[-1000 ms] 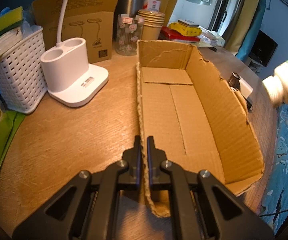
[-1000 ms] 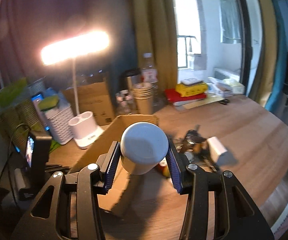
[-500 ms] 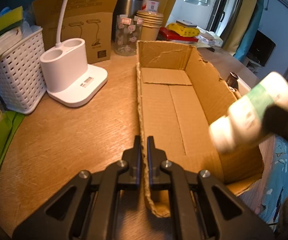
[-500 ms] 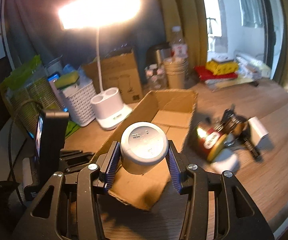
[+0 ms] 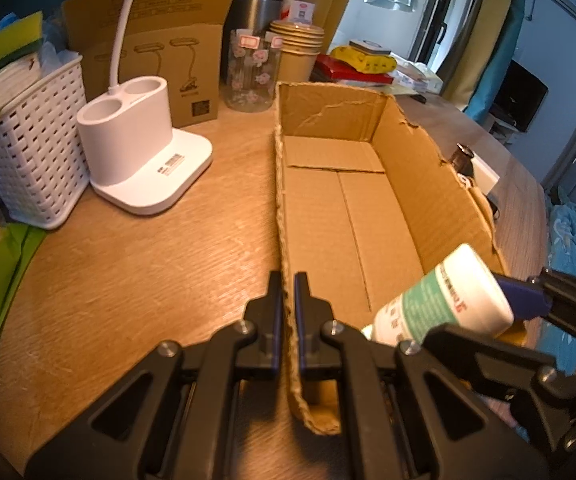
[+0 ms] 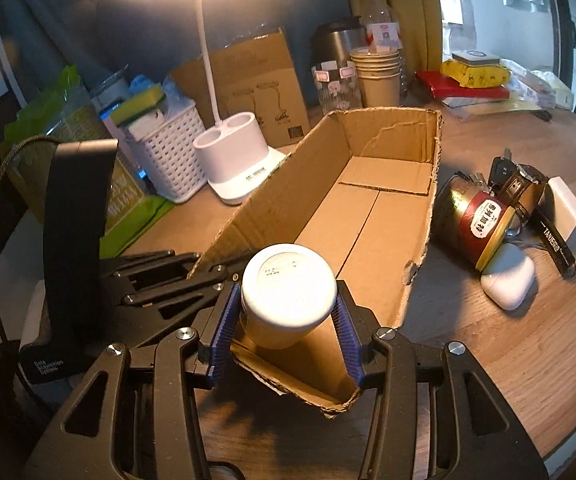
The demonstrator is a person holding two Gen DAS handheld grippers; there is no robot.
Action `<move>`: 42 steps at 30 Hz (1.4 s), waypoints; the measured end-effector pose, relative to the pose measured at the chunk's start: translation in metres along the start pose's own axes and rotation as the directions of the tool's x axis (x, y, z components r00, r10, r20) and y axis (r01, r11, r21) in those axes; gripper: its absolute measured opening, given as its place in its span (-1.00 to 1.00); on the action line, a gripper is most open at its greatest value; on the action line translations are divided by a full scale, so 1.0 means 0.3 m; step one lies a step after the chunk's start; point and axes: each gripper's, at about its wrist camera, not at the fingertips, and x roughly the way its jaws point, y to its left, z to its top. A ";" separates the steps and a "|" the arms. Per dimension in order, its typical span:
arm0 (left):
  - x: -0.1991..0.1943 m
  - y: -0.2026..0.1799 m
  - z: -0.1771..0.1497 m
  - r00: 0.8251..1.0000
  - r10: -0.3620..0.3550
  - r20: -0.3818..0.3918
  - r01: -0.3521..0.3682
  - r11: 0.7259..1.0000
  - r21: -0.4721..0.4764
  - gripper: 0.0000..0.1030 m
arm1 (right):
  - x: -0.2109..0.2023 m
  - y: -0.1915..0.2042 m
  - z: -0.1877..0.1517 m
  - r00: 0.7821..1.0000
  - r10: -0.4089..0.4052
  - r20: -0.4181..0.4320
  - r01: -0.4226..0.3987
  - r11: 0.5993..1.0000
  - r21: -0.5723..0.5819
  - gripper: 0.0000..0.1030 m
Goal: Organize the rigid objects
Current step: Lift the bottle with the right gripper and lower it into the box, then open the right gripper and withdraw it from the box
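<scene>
Wooden tabletop under warm lamplight, crowded along its far edge. Long open cardboard box in the middle, floor bare. At ten o'clock from the box in the left wrist view: white lamp base with two round wells, and a white woven basket just beside it at nine o'clock. Behind these, a brown lamp carton, a flowered glass jar and a stack of paper cups (all near the box's far end).

Left tongs closed on the box's left wall, thin cardboard edge pinched between the pads.

Right tongs clamped on a white bottle with a green label, blue ribbed pads pressed to both its sides. Bottle tilted, cap end pointing forward and down, over the near end of the box (at five o'clock from the box's middle in the left wrist view); contact with the box floor cannot be told.

At three o'clock from the box in the right wrist view, on the tabletop: a red and gold tin on its side, a white earbud case touching it, keys and a white charger block.
</scene>
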 end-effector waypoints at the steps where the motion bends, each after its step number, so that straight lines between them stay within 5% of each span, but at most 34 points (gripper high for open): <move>1: 0.000 -0.001 0.000 1.000 0.001 0.000 -0.001 1.000 0.002 -0.90 | 0.004 0.001 -0.001 1.000 -0.005 -0.005 0.005 1.000 -0.005 -0.05; 14: 0.005 0.000 0.004 1.000 0.019 -0.001 -0.019 1.000 0.006 -0.90 | -0.095 -0.007 -0.025 0.996 -0.066 0.055 0.069 0.996 -0.060 0.11; 21: 0.009 -0.001 0.005 1.000 0.031 -0.003 -0.031 0.999 0.010 -0.90 | -0.147 -0.035 -0.027 0.966 -0.216 0.143 0.227 0.972 -0.066 0.16; 26: 0.009 0.001 0.005 0.999 0.033 -0.005 -0.033 0.999 0.009 -0.90 | -0.126 -0.083 -0.035 0.969 -0.221 0.112 0.226 0.974 -0.030 0.16; 30: 0.010 0.002 0.005 1.000 0.027 -0.008 -0.027 1.000 0.009 -0.89 | -0.033 -0.128 -0.044 0.965 -0.259 -0.028 0.259 0.966 -0.005 0.17; 42: 0.011 0.007 0.003 0.999 0.035 -0.012 -0.035 0.999 0.002 -0.89 | -0.080 -0.120 -0.043 0.972 -0.233 0.037 0.233 0.972 0.005 0.18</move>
